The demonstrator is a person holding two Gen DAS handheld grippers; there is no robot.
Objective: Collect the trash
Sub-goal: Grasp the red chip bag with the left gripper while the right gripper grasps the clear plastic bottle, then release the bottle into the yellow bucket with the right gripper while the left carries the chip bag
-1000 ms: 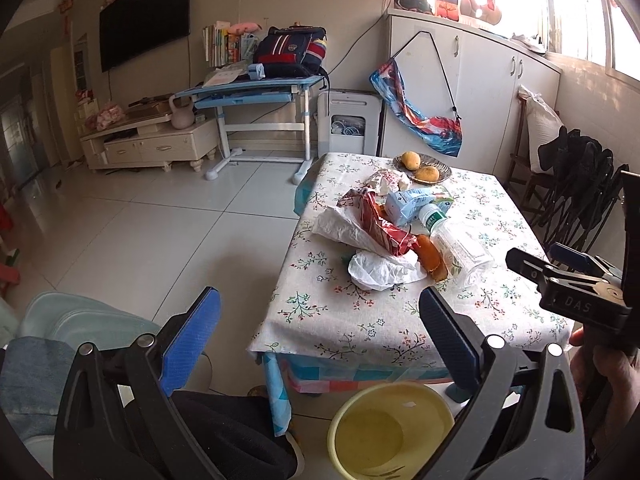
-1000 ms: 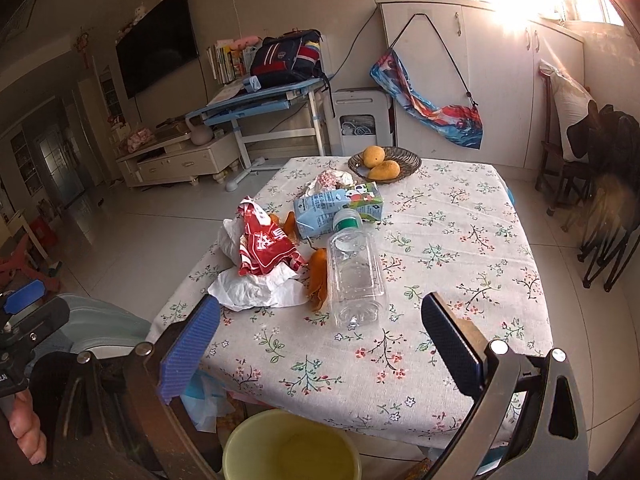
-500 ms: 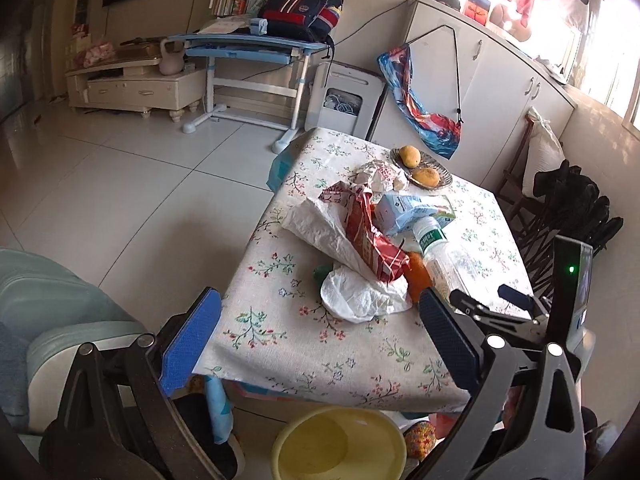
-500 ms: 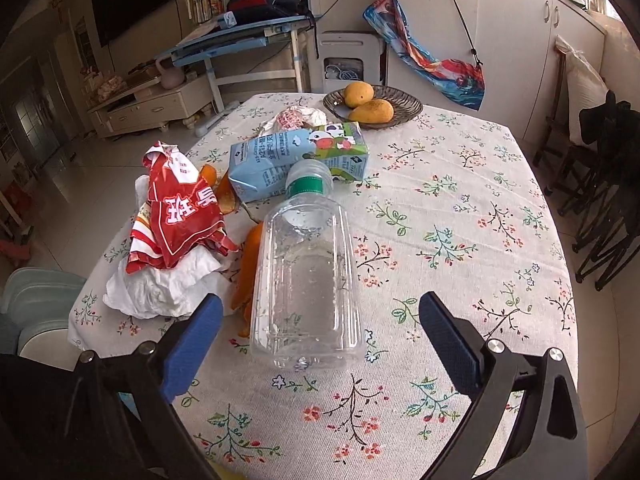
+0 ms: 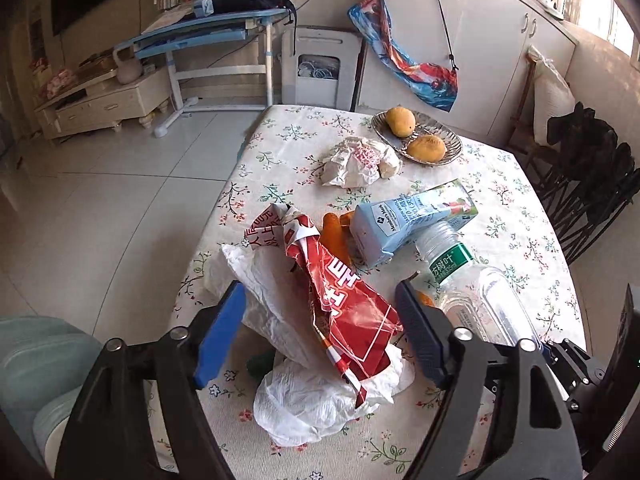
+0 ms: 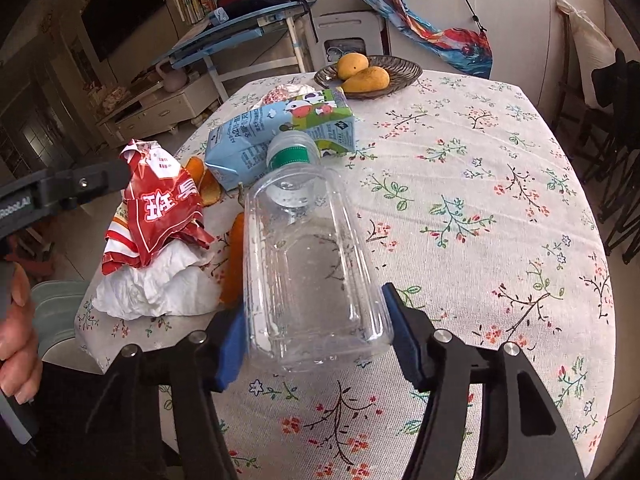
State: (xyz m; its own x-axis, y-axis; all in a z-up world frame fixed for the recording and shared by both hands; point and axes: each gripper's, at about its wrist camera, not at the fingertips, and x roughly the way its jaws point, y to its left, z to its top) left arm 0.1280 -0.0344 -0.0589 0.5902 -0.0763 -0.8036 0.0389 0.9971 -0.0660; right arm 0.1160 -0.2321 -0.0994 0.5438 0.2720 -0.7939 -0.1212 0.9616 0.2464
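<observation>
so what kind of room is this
Most likely a lived-in home living and dining room: a dining table with a flowered cloth, a wall television, a child's desk.

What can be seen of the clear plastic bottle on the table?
The clear plastic bottle is see-through, squarish in body, with a green label band and no cap visible on its neck. It looks empty and lies on its side on the floral tablecloth, neck pointing away toward the blue milk carton, which it seems to touch. An orange peel lies along one side. The right gripper straddles its base; its jaws have just been closing, pads at or near the walls.
</observation>
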